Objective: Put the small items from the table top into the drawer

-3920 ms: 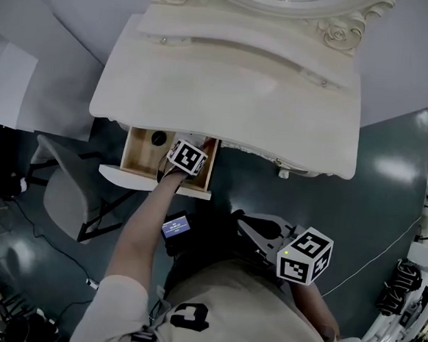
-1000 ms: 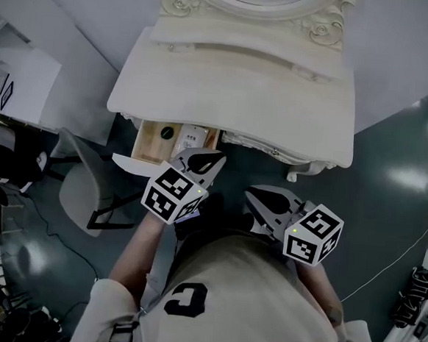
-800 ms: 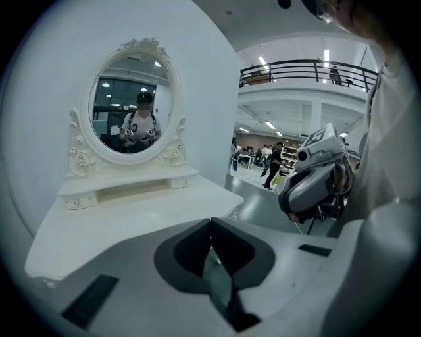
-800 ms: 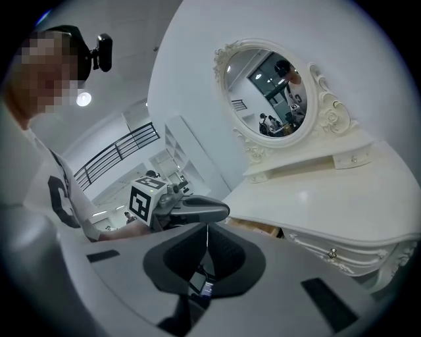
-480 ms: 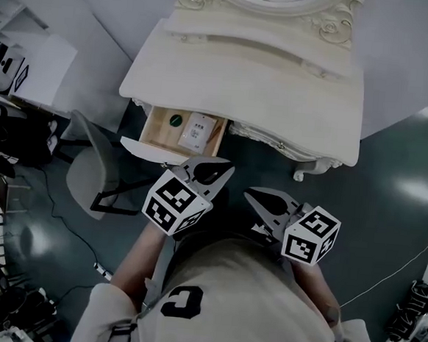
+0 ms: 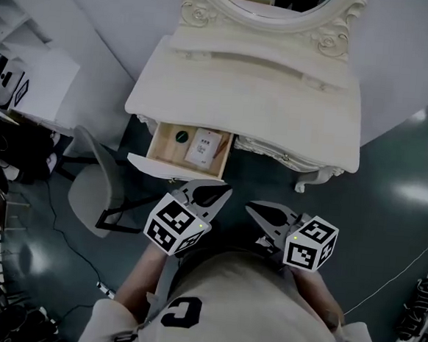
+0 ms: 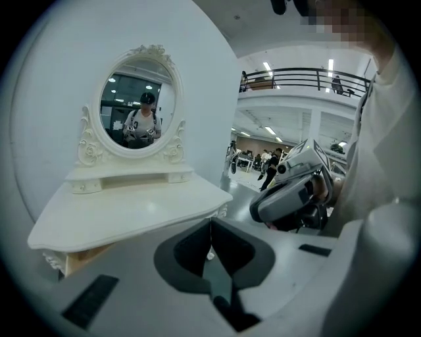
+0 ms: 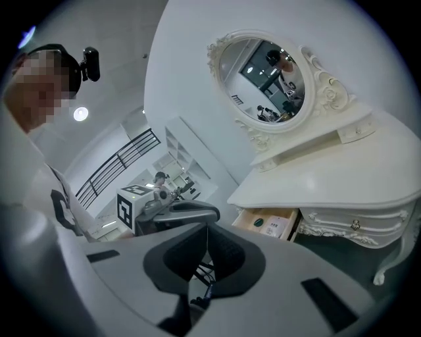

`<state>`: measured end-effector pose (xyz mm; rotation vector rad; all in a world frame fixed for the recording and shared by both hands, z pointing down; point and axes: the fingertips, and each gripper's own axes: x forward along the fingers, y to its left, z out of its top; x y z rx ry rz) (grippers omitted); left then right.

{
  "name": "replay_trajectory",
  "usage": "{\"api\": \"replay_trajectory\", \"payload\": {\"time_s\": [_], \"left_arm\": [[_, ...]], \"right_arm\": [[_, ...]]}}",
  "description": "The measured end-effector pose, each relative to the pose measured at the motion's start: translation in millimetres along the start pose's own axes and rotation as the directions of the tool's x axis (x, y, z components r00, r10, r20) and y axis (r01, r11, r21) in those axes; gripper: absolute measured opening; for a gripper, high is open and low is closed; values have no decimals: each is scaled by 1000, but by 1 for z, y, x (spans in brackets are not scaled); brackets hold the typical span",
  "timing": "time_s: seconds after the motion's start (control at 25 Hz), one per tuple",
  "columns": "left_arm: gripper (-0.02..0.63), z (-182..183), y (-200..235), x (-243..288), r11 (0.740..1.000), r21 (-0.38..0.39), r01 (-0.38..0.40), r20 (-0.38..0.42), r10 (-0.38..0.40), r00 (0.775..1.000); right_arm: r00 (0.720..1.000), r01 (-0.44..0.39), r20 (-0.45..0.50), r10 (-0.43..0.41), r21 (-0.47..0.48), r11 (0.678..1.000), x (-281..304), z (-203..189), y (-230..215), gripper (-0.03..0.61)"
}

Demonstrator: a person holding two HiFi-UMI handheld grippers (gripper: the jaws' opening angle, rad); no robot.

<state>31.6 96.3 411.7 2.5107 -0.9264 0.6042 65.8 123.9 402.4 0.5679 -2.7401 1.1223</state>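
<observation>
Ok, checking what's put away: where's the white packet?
Head view: the white packet lies in the open drawer, right of the small dark round item.

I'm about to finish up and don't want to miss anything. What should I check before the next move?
1. Table top free of small items: ok, none seen on it.
2. Items inside the drawer: ok, a dark round item and a white box lie in it.
3. Drawer shut: not ok, it stands open.
4. Left tool empty: ok, jaws together on nothing.
5. Right tool empty: ok, jaws together on nothing.
</observation>
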Motion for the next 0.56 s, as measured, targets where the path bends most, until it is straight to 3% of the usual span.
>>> {"api": "replay_trajectory", "payload": {"time_s": [0.56], "left_arm": [[58, -53, 41, -105, 998, 11, 55, 38, -55, 998]], "right_arm": [[998, 57, -15, -57, -25, 998, 87, -31, 74, 28]]}}
